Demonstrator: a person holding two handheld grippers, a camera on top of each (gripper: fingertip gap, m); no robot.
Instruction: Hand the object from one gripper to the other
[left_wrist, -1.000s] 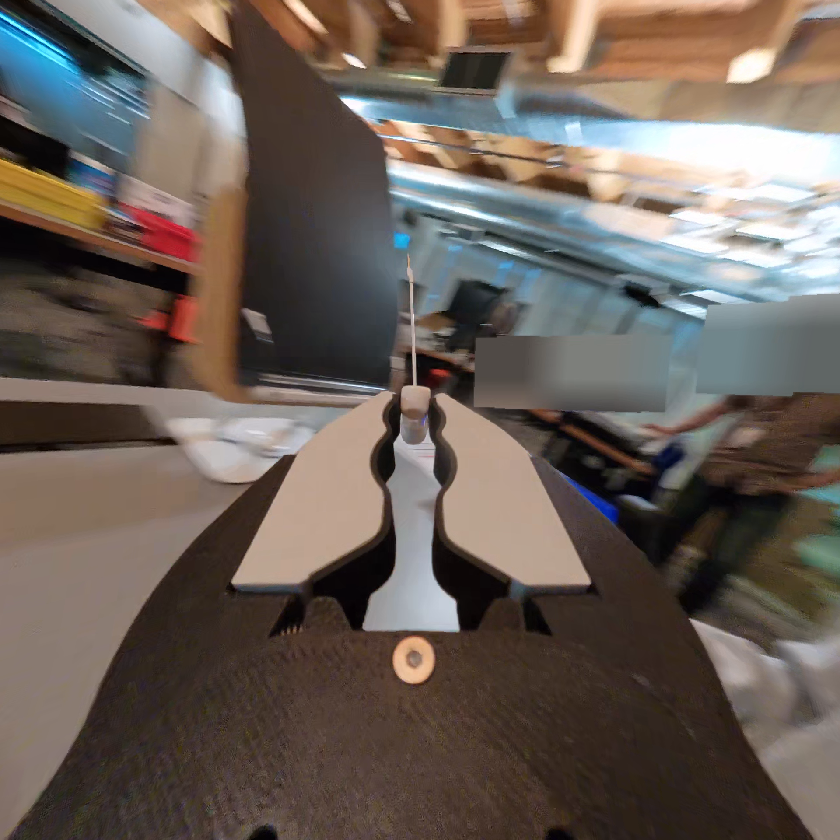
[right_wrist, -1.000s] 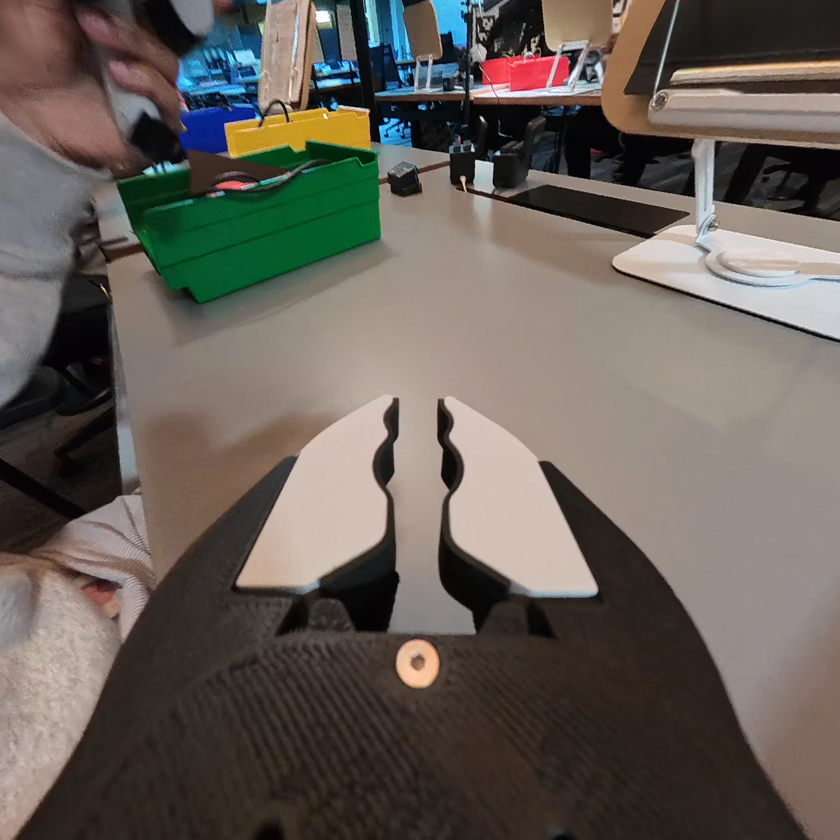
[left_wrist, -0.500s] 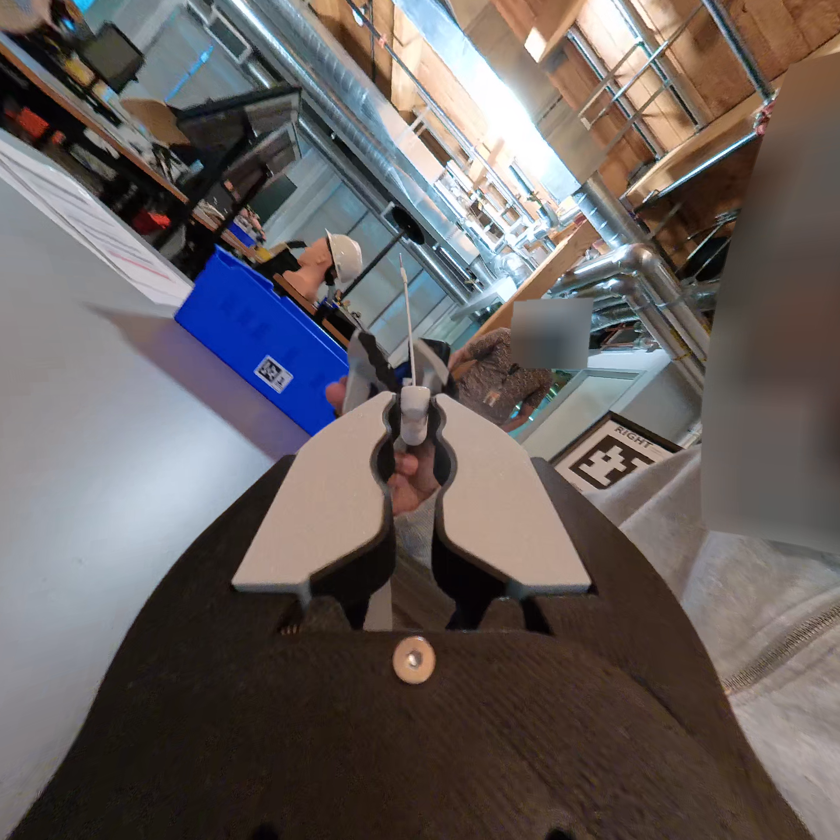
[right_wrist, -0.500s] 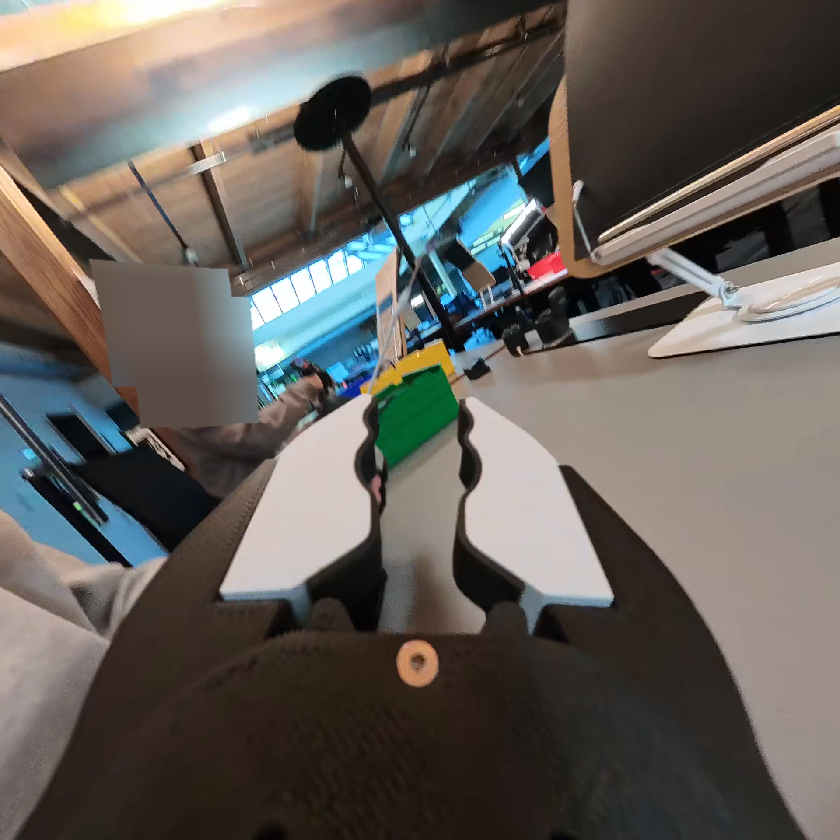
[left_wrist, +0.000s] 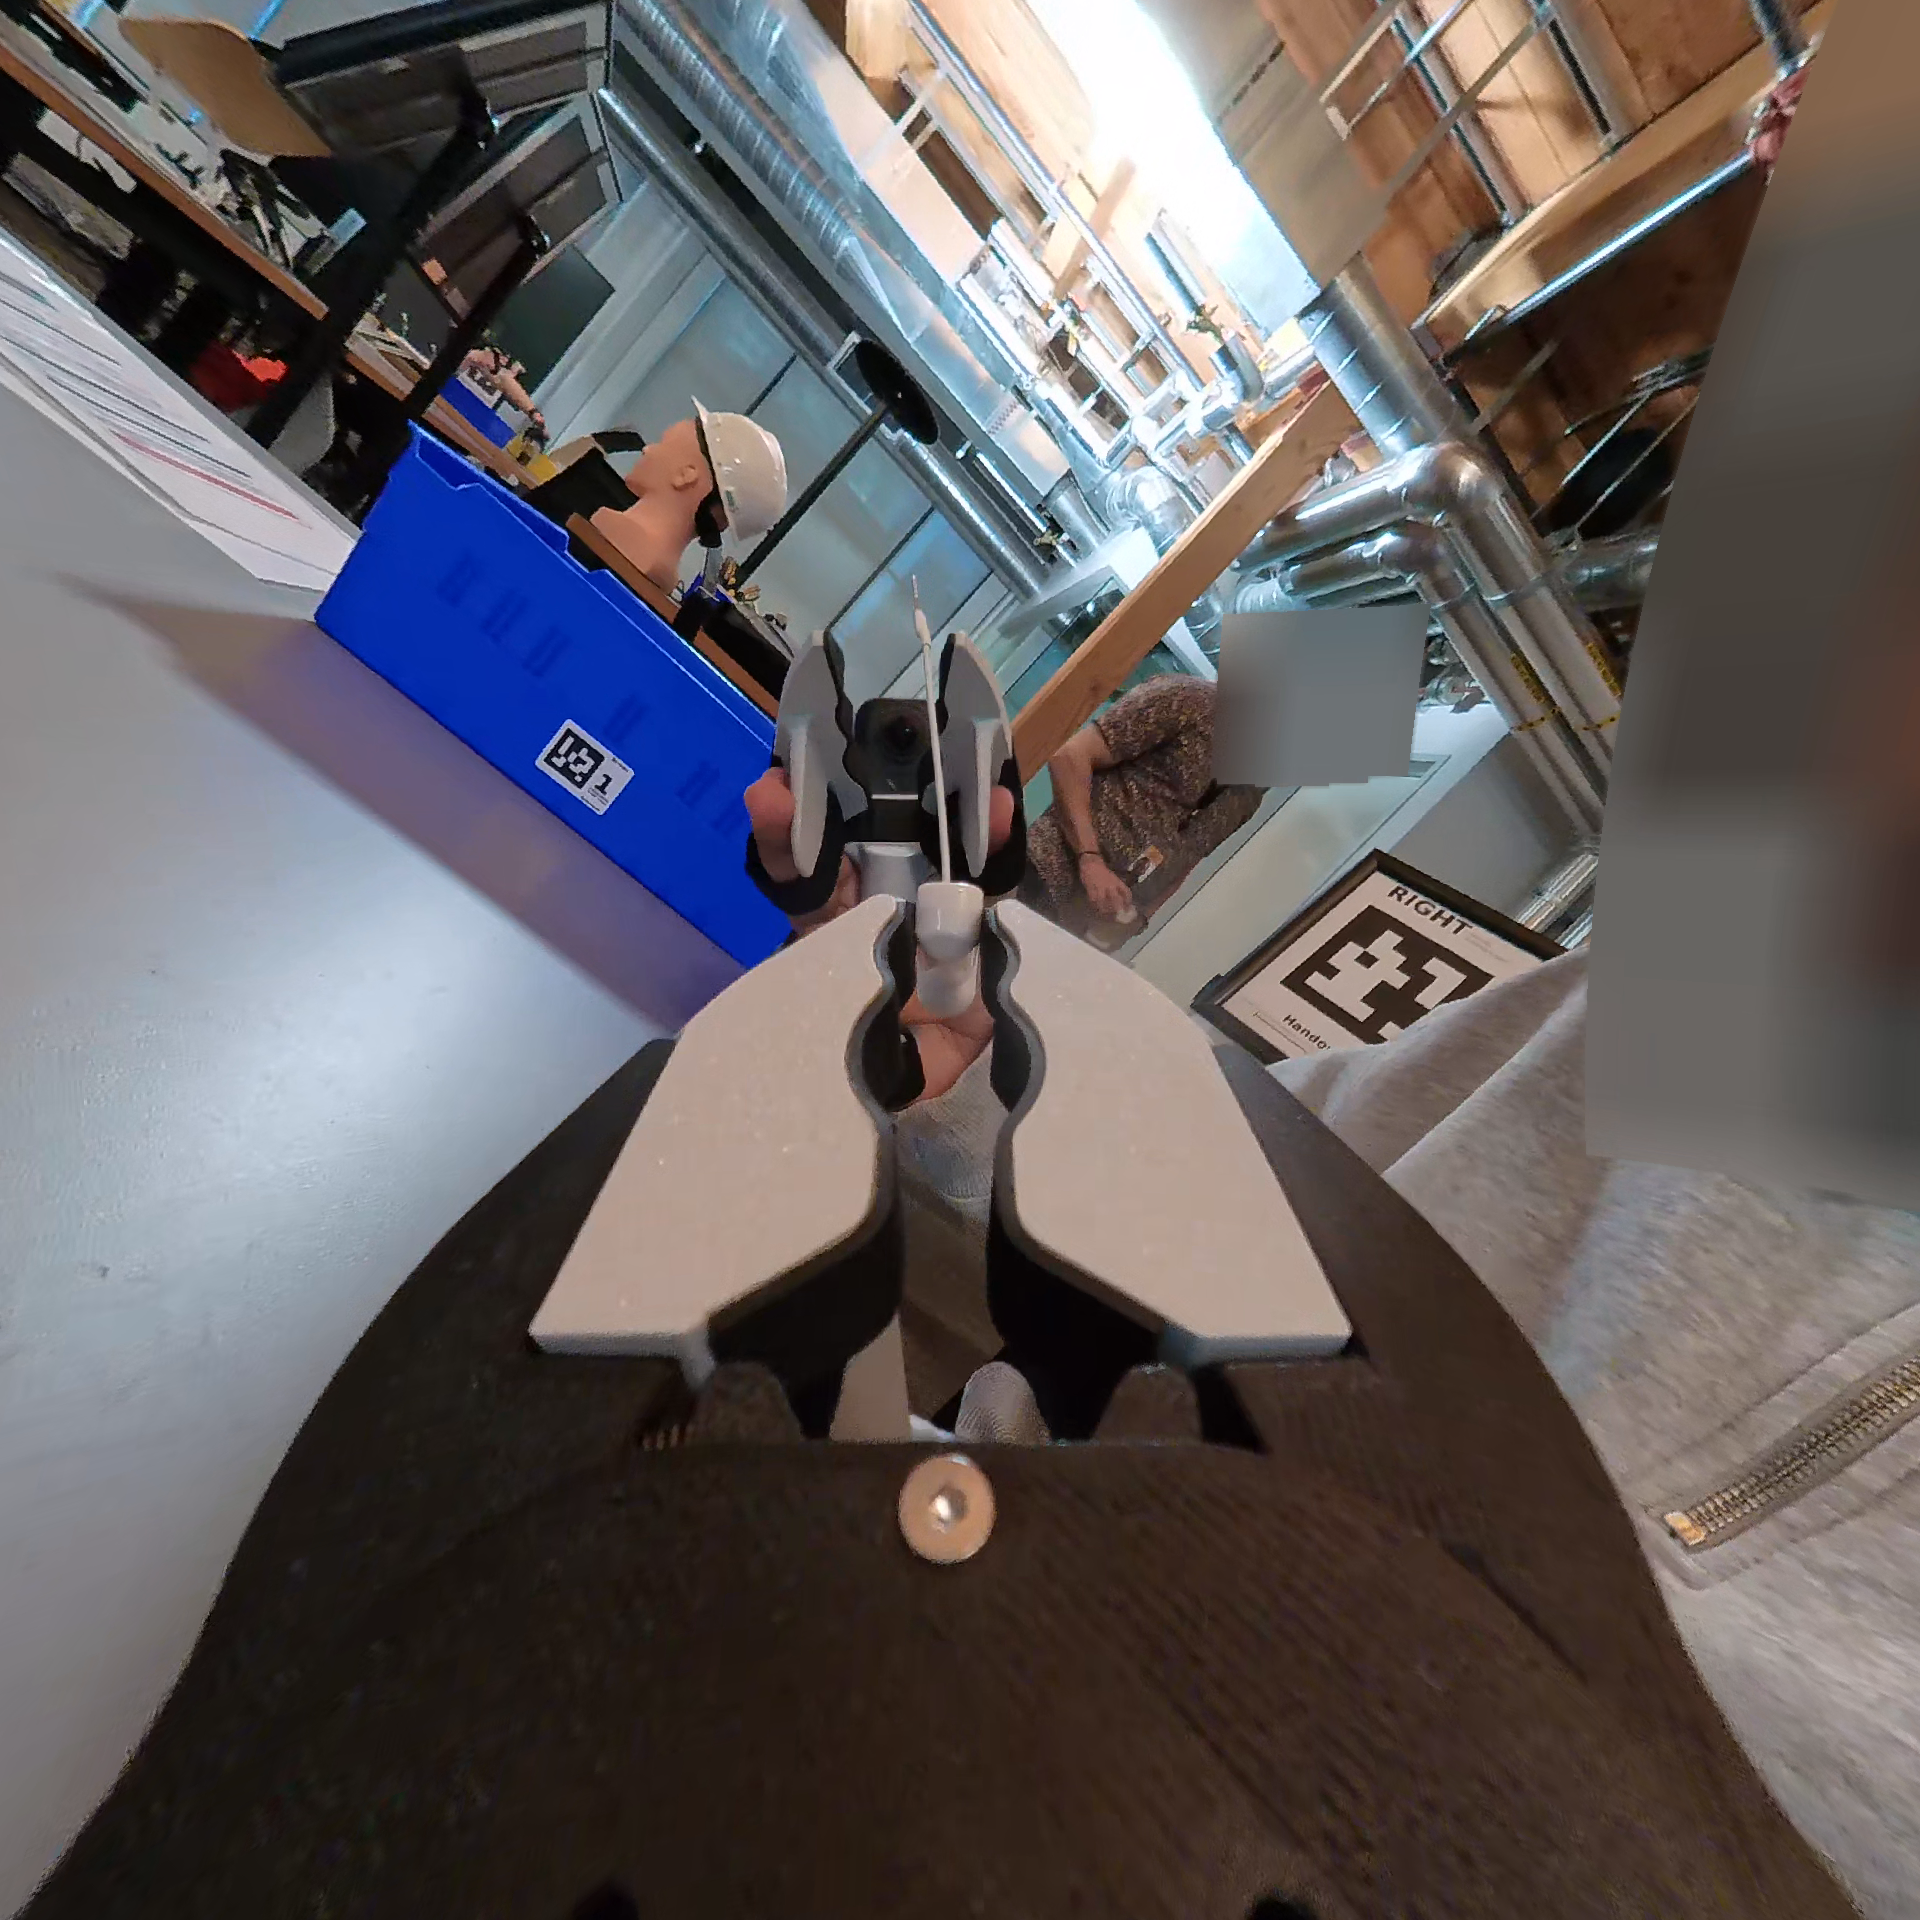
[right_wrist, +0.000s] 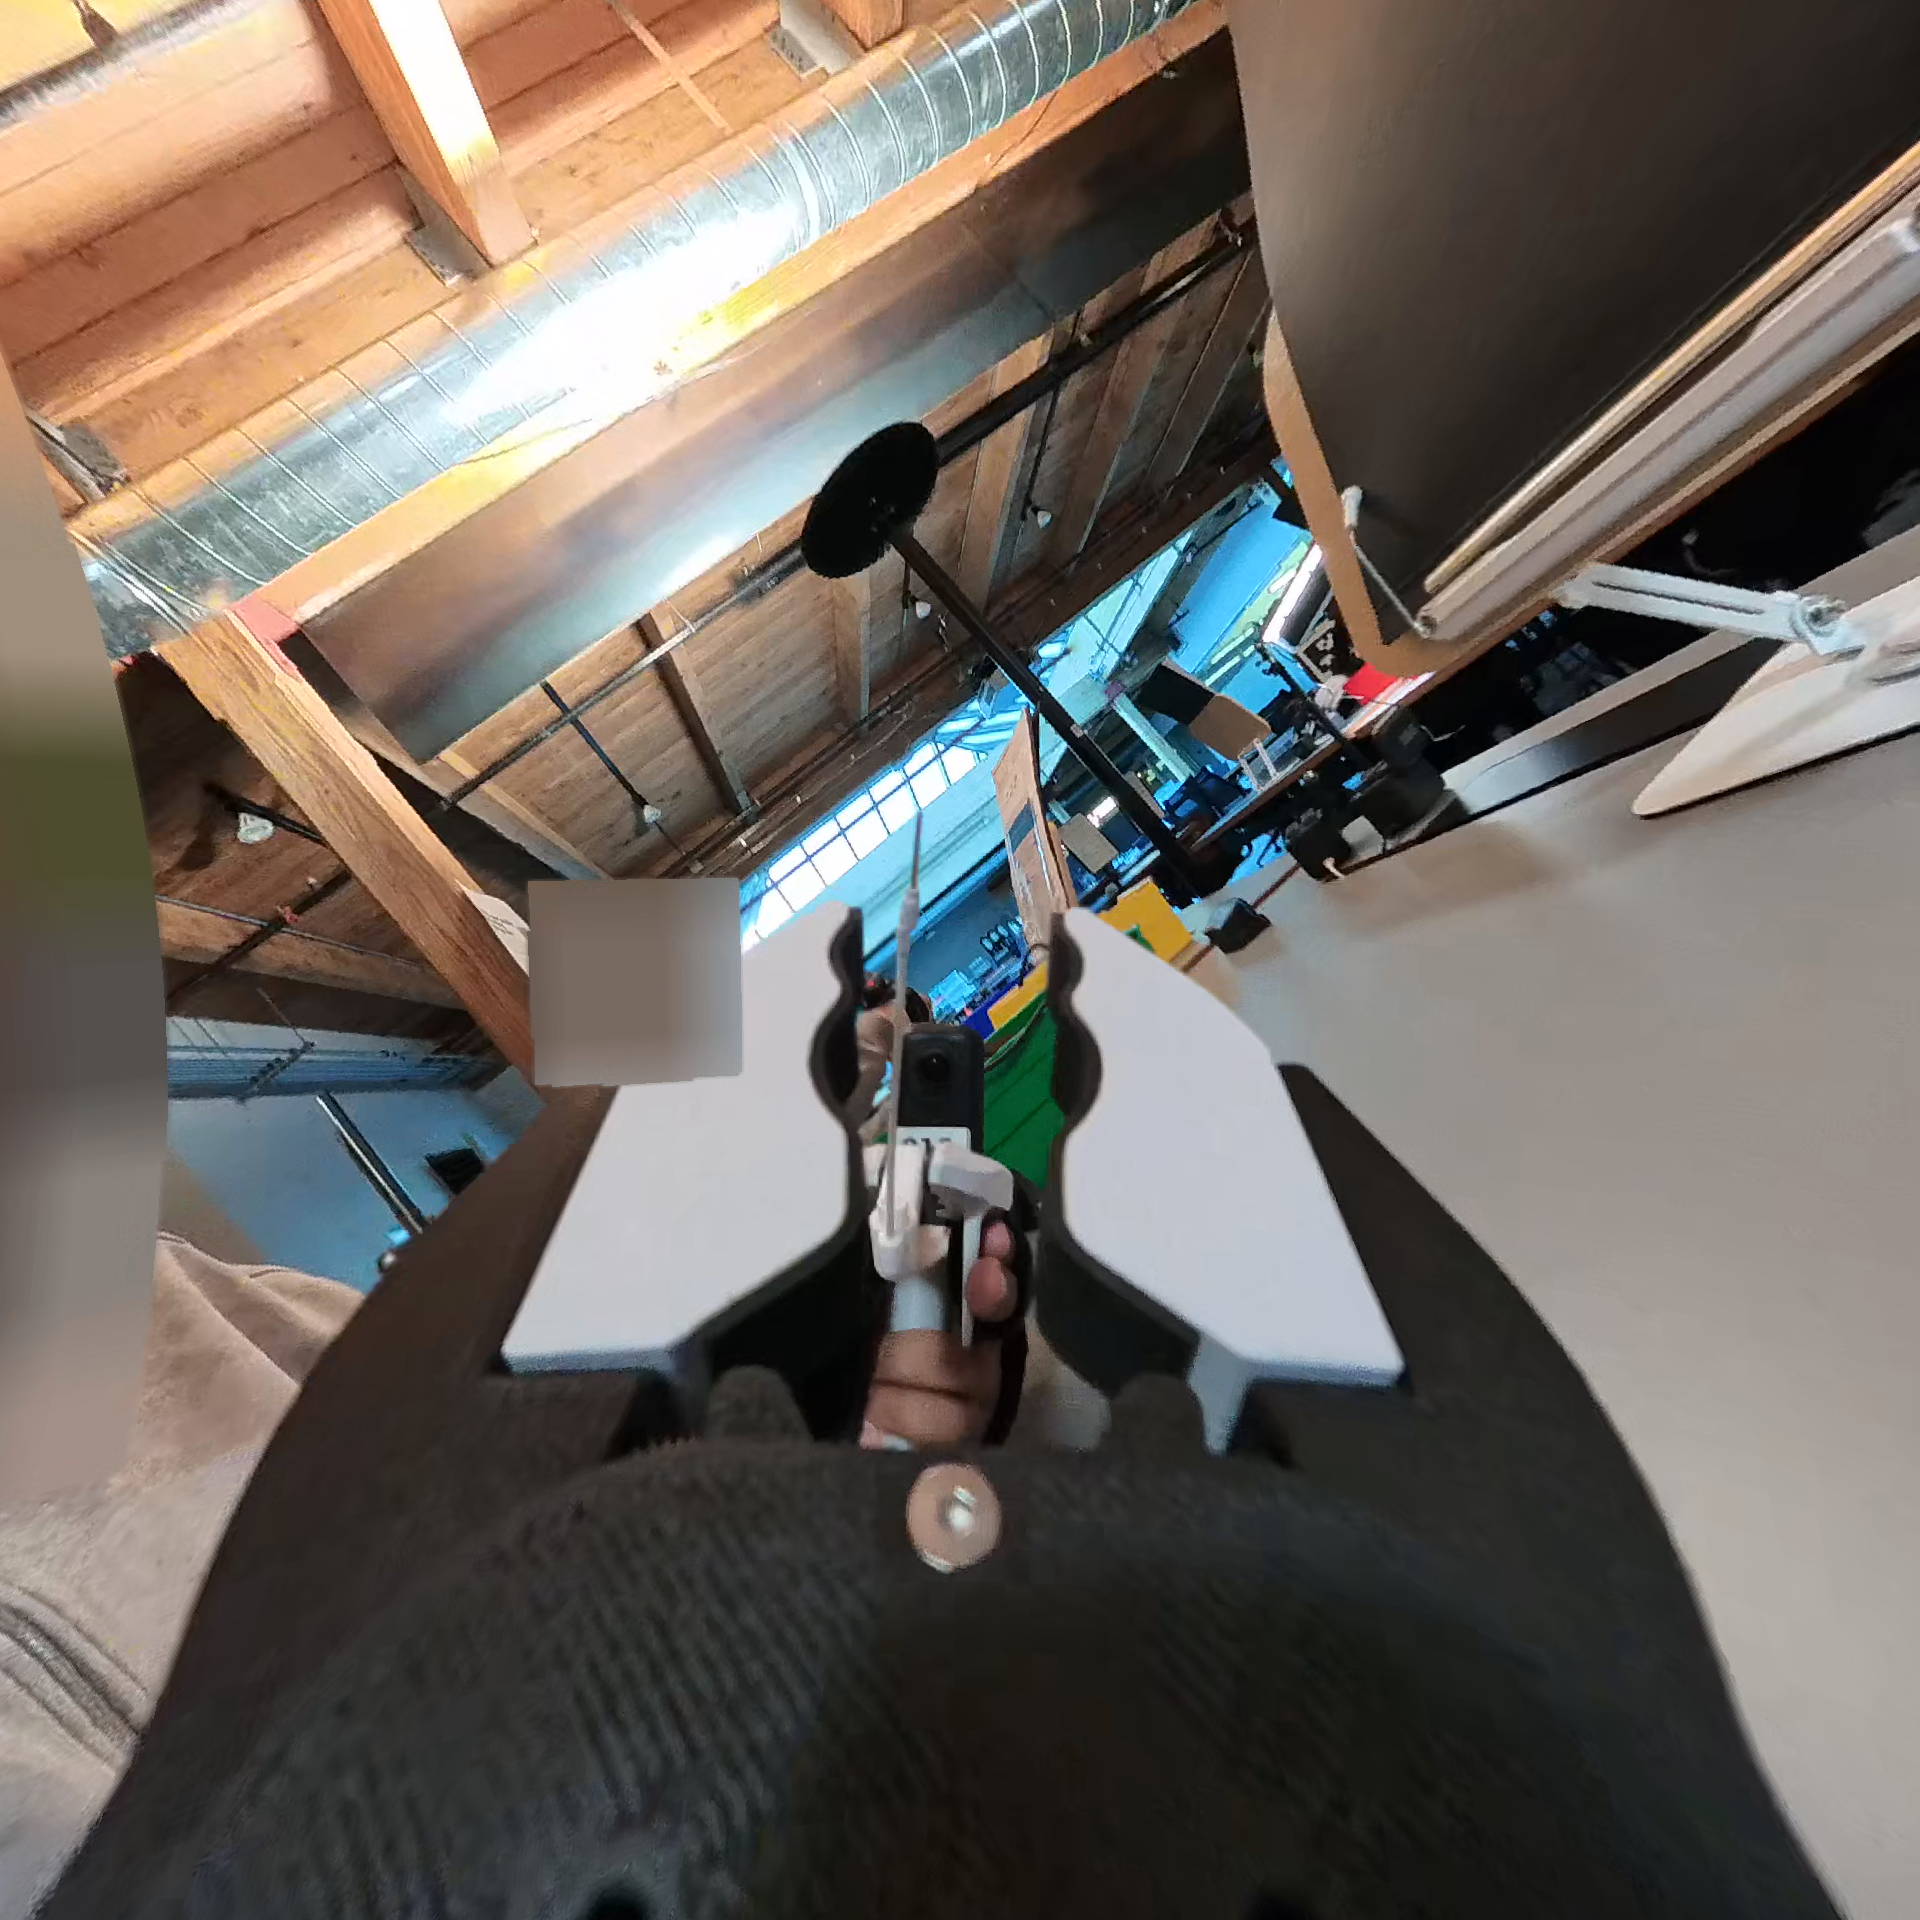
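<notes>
The object is a small white plug (left_wrist: 948, 935) with a thin white rod (left_wrist: 932, 727) sticking up from it. My left gripper (left_wrist: 945, 920) is shut on the plug at its fingertips. My right gripper (left_wrist: 894, 727) faces it from beyond, open, and the rod rises between its fingers without touching them. In the right wrist view my right gripper (right_wrist: 956, 920) is open wide. The left gripper (right_wrist: 940, 1205) shows in the gap between its fingers, holding the plug (right_wrist: 894, 1242) with the rod (right_wrist: 906, 987) near the left finger. Both are held above the grey table (left_wrist: 208, 1039).
A blue bin (left_wrist: 540, 665) stands on the table beyond the grippers, with a framed marker sign (left_wrist: 1382, 966) to the right. A dark monitor (right_wrist: 1558, 260) on a white stand (right_wrist: 1787, 717) is at the table's far side. A green bin (right_wrist: 1013, 1091) shows behind the left gripper. A person (left_wrist: 1132, 790) sits in the background. The left gripper's tips are roughly 12 cm from the right gripper's.
Both grippers swung up off the table to face each other. The right gripper opened wider and closed in, so the rod now stands between its fingers. The left stays shut on the plug.
</notes>
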